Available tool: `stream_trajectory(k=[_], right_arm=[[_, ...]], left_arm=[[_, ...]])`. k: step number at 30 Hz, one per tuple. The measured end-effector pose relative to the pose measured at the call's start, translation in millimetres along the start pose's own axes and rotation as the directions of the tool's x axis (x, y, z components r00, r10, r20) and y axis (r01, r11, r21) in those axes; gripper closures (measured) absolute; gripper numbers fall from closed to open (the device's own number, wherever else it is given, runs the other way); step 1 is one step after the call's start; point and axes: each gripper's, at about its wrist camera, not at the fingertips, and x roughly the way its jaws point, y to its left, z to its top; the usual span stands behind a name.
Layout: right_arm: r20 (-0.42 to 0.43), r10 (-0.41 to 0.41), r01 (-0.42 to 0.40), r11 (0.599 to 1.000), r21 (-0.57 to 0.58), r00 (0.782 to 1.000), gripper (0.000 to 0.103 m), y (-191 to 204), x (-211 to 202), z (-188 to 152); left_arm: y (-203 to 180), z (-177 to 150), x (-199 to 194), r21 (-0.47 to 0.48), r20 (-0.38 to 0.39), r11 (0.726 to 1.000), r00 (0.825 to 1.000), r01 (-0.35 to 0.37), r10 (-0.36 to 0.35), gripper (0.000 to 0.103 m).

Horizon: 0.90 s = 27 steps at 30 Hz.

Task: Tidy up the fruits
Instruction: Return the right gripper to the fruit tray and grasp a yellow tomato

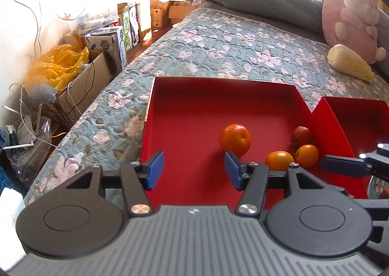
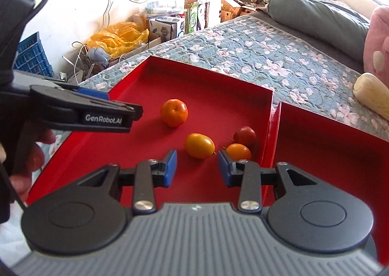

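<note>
Red tray [image 1: 184,96], on floral quilt [image 1: 218,42]: holds four fruits.
Left gripper [image 1: 194,170]: jaws spread, nothing between; tangerine [image 1: 235,139] just ahead of its right pad.
Right gripper [image 2: 196,168]: jaws apart, empty; yellow-orange oval fruit [image 2: 199,145] directly ahead of the gap, small orange fruit [image 2: 238,151] by its right pad, red fruit [image 2: 244,135] just beyond.
Second red tray [image 2: 328,134]: to the right, adjoining.

"GenRobot.AI" stands in white letters on the black side of the left gripper [image 2: 116,115], seen from the right wrist. Print on the cardboard cartons [image 1: 114,44] beside the bed is too blurred to read.
</note>
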Motion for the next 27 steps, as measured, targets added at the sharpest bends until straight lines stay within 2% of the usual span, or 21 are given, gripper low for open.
stream_trajectory(k=[6,11,15,16,23,27], right_arm=[[-0.046,-0.007,0.006,1.000,-0.013,0.999,0.063,0.5,31.9,8.9],[-0.082,-0.009,0.006,1.000,-0.028,0.997,0.062,1.4,51.3,12.0],[-0.099,-0.045,0.039,0.997,-0.059,0.994,0.061,4.1,62.3,10.6],[-0.097,-0.052,0.046,0.997,-0.063,0.994,0.064,3.1,63.5,10.6],[-0.090,-0.048,0.044,0.998,-0.046,0.995,0.064,2.3,56.5,9.2],[-0.070,-0.025,0.023,0.999,-0.025,0.997,0.065,0.3,36.0,4.0]], left_arm=[[-10.8,8.5,27.5,0.036,-0.034,0.999,0.999,0.002,0.000,0.041],[-11.8,21.1,42.9,0.025,-0.023,1.000,1.000,-0.005,0.005,0.041],[-14.8,26.9,50.2,0.024,-0.019,1.000,1.000,0.003,-0.003,0.041],[-15.5,28.1,51.7,0.025,-0.018,1.000,1.000,0.006,-0.005,0.041],[-15.9,30.2,53.6,0.009,-0.022,1.000,0.999,0.025,-0.025,0.041],[-4.7,31.8,52.4,-0.050,-0.039,0.997,0.998,0.056,-0.058,0.041]])
